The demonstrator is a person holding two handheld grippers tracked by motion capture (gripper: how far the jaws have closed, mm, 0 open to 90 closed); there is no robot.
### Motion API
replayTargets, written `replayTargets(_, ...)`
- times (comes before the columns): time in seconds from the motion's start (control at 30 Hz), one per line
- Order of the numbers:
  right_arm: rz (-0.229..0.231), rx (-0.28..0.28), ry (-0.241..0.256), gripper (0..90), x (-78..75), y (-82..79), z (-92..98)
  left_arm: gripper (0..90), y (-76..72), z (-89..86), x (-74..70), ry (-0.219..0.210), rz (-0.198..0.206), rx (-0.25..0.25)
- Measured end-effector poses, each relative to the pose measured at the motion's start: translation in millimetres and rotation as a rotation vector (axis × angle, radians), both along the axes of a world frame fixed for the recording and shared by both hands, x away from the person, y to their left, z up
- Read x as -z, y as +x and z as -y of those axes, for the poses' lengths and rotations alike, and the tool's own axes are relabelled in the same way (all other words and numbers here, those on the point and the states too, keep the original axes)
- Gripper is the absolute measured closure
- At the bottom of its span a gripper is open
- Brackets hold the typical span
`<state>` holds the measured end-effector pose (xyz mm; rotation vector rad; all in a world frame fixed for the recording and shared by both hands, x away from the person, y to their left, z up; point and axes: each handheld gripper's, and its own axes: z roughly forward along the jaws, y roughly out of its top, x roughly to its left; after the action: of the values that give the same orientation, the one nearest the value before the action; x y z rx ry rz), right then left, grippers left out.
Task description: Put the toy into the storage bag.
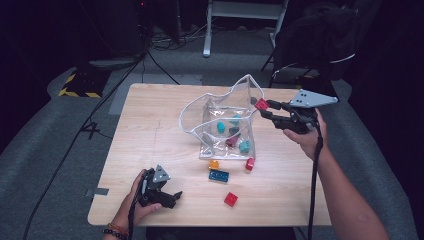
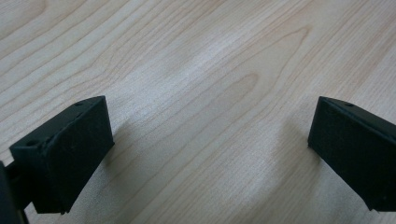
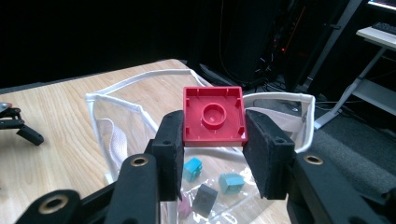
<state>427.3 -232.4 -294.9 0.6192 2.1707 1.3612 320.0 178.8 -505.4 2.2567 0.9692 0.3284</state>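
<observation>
overhead light falls brightly on the bench (image 1: 165, 150); surroundings stay near black. soft shadows beside the jaws in the left gripper view, whose near edges look slightly blurred, perhaps out of focus.

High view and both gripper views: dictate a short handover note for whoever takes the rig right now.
Right gripper: shut on a red brick, held above the mouth of the clear bag.
Left gripper: open, empty, low over the table at the near left.
Done: several bricks lie in the bag.
Left: drop the held brick in, then bag the orange brick, blue brick and two loose red bricks.
</observation>
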Motion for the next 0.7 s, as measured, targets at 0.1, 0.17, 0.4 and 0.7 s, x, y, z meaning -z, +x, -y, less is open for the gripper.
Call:
replayTargets(0.1,-0.009,0.0,-0.009,59.4,1.2,5.8,-8.4,0.2,0.0,0.0,0.0,0.0,0.0,0.0)
replayTargets(0.17,-0.013,-0.002,-0.009,59.4,2.2,9.9,-14.4,0.2,0.0,0.0,0.0,0.0,0.0,0.0)
replayTargets(0.4,-0.031,0.004,-0.03,59.4,6.1,22.5,-33.8,0.2,0.0,-0.1,-0.1,0.0,-0.001,0.001)
replayTargets(0.7,-0.05,0.017,-0.075,59.4,13.6,35.0,-53.1,0.2,0.0,0.0,0.0,0.0,0.0,0.0)
